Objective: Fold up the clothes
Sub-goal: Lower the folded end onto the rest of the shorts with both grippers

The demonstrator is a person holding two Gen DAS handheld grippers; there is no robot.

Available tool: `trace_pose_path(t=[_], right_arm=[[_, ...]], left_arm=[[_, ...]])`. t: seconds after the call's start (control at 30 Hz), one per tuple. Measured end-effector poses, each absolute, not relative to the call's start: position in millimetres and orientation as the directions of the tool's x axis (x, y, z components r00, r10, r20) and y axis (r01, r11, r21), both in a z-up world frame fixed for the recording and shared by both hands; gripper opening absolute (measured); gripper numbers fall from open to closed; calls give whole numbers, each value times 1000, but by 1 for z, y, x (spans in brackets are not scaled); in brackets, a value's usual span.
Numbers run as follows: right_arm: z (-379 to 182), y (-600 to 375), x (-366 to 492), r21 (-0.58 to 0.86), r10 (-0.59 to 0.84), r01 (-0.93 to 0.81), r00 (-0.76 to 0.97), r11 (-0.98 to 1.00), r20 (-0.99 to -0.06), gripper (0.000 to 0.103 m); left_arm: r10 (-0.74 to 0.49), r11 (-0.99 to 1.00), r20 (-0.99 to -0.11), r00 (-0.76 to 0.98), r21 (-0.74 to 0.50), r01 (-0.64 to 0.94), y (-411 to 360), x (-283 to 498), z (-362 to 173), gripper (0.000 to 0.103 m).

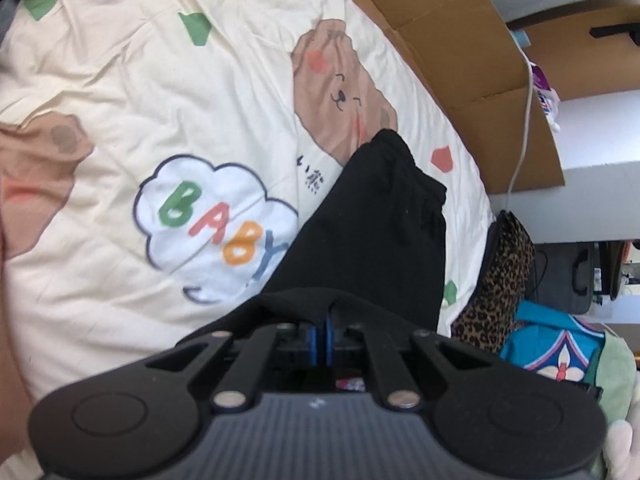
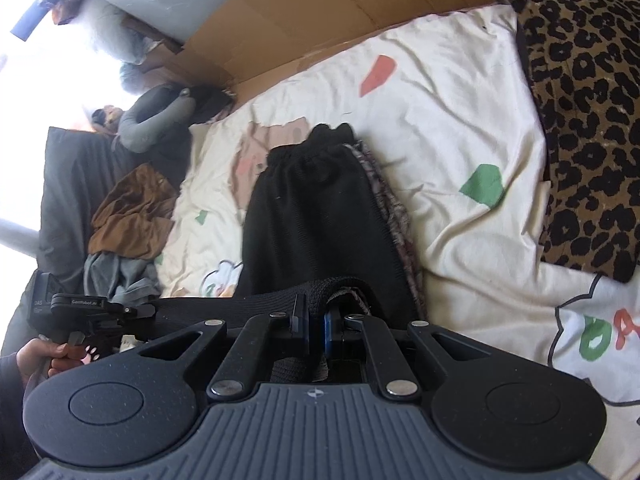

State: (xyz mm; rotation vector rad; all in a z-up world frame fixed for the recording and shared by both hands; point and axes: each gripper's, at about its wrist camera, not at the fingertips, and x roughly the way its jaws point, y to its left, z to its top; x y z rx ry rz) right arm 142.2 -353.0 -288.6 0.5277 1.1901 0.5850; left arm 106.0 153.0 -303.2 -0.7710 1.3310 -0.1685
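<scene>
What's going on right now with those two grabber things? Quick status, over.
Left gripper and right gripper: jaws shut on black garment. Garment stretched out over cartoon bedsheet. Leopard-print cushion alongside, not in the way.

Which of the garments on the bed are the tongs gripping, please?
The black one, stretched across the cream bedding between both tongs. The brown garment and grey garment lie crumpled, untouched, at the bed's edge.

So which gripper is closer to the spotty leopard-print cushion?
Right. The right gripper holds the black garment beside the leopard-print cushion; the left gripper sits on its far side, further off.
</scene>
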Motion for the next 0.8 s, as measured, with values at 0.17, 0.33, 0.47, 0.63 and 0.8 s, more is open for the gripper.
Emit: trace_pose_path(t=[0.17, 0.33, 0.47, 0.63, 0.8], right_arm=[[-303, -352, 152, 653, 650, -95, 277, 751, -708, 5], [-314, -347, 163, 637, 629, -72, 276, 768, -727, 5], [-319, -345, 172, 638, 629, -67, 278, 767, -726, 5], [-325, -343, 184, 641, 630, -62, 280, 765, -724, 5], [-330, -342, 196, 649, 633, -48, 288, 759, -719, 5]], left_arm=[[-527, 751, -807, 266, -589, -300, 149, 128, -317, 5], [-525, 757, -813, 253, -582, -297, 147, 145, -331, 5], [-524, 756, -815, 247, -578, -306, 147, 154, -344, 5], [-538, 739, -804, 254, -595, -316, 152, 164, -356, 5], [-563, 706, -777, 280, -629, -326, 157, 174, -362, 5]])
